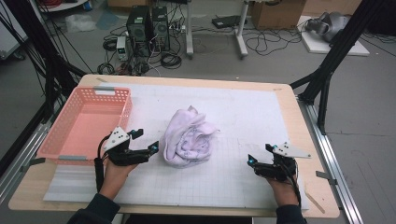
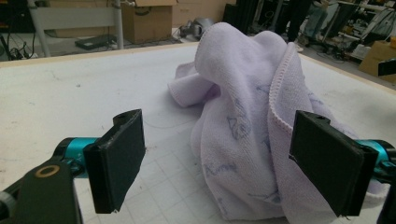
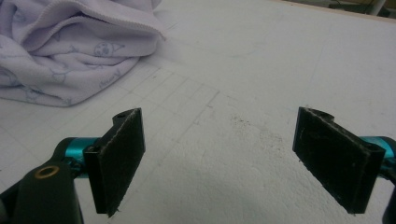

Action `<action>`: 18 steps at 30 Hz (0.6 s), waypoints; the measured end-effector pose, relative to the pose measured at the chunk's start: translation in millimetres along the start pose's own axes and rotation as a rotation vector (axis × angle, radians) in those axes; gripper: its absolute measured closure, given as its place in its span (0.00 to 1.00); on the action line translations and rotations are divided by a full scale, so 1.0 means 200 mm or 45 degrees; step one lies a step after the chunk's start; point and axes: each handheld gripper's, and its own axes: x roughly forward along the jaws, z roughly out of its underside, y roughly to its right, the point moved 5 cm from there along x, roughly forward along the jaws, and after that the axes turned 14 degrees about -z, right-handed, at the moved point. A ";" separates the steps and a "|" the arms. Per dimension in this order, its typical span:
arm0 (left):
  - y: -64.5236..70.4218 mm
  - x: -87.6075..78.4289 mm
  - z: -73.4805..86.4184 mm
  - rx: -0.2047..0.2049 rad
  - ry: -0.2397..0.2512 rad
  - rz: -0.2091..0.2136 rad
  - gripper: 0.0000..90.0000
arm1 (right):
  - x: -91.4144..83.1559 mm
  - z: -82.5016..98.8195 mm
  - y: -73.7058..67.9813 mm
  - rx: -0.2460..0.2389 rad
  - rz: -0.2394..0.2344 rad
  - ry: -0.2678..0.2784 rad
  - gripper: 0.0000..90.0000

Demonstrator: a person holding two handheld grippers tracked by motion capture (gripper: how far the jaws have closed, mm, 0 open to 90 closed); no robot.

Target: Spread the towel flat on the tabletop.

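We've got the crumpled lilac towel (image 1: 188, 138) mid-mat beside the pink basket (image 1: 70, 135), left gripper (image 1: 145, 141) spread wide just beside its edge, probably lining up a pinch, right gripper (image 1: 261, 154) spread over bare mat.

The towel (image 1: 189, 138) is pale lilac with faint blue-grey printed figures. The basket (image 1: 70, 133) is salmon pink latticed plastic. A white mat (image 1: 252, 116) with a thin grey grid covers the light wooden counter (image 1: 306, 140). Both grippers' fingers (image 2: 116, 158) are black, on teal fittings.
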 end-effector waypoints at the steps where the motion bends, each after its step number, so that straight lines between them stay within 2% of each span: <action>1: 0.00 0.00 0.00 0.000 -0.001 0.003 0.21 | 0.00 0.00 0.00 -0.003 -0.001 -0.002 0.17; 5: 0.03 0.00 0.01 0.011 -0.019 0.024 0.24 | 0.01 -0.01 0.00 -0.013 -0.012 -0.002 0.17; 8: 0.05 0.01 0.01 0.019 -0.025 0.052 0.27 | 0.04 -0.01 -0.01 -0.012 -0.048 -0.016 0.20; 11: 0.07 0.03 0.00 -0.003 -0.035 0.094 0.31 | 0.10 -0.02 -0.05 -0.035 -0.100 -0.044 0.22; 14: 0.10 0.05 0.00 -0.002 -0.046 0.123 0.34 | 0.15 -0.04 -0.08 -0.063 -0.139 -0.076 0.25; 18: 0.15 0.08 -0.01 0.041 -0.061 0.162 0.38 | 0.25 -0.08 -0.12 -0.117 -0.177 -0.104 0.28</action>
